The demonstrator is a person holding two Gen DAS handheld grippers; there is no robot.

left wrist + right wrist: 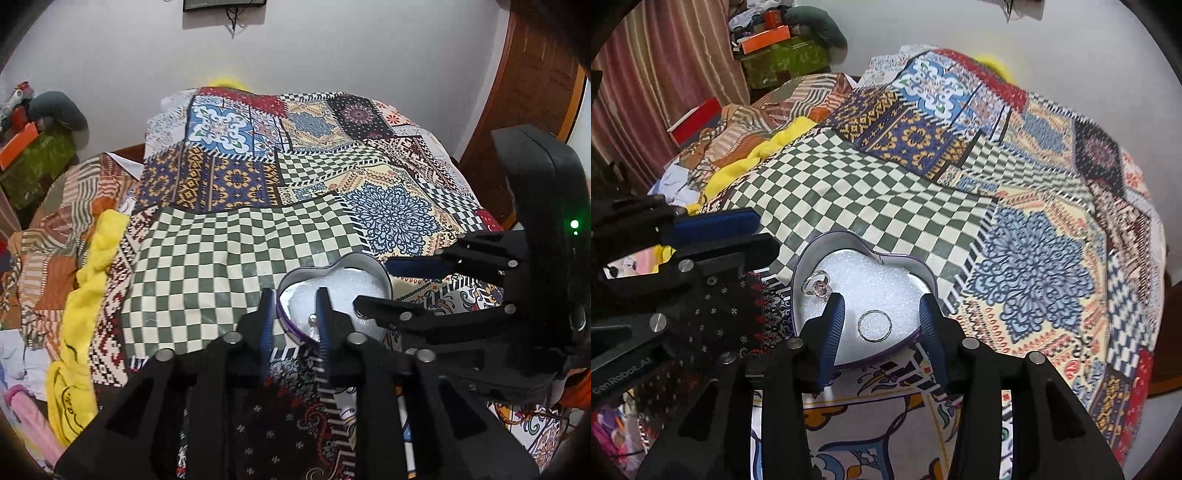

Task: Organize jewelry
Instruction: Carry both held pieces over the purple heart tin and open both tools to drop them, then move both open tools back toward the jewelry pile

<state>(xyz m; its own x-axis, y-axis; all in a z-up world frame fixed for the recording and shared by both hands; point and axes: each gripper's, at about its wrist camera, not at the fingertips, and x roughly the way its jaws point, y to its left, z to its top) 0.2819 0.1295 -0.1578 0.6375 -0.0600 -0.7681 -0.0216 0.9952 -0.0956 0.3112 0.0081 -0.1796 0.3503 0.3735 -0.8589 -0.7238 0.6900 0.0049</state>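
Right hand-held gripper (882, 325) hangs spread over heart tin (809, 258) on bed; plain ring (874, 325) lies btwn its fingers, stone ring (818, 286) just left. Left hand-held gripper (295, 317) partly spread at tin's rim. Judgement: withdraw straight up w/o nudging rings.

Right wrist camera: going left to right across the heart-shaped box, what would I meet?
Inside the heart-shaped silver tin with its white foam lining: stone-set silver ring → left blue finger of the right tool → plain silver band ring → right blue finger at the tin's rim.
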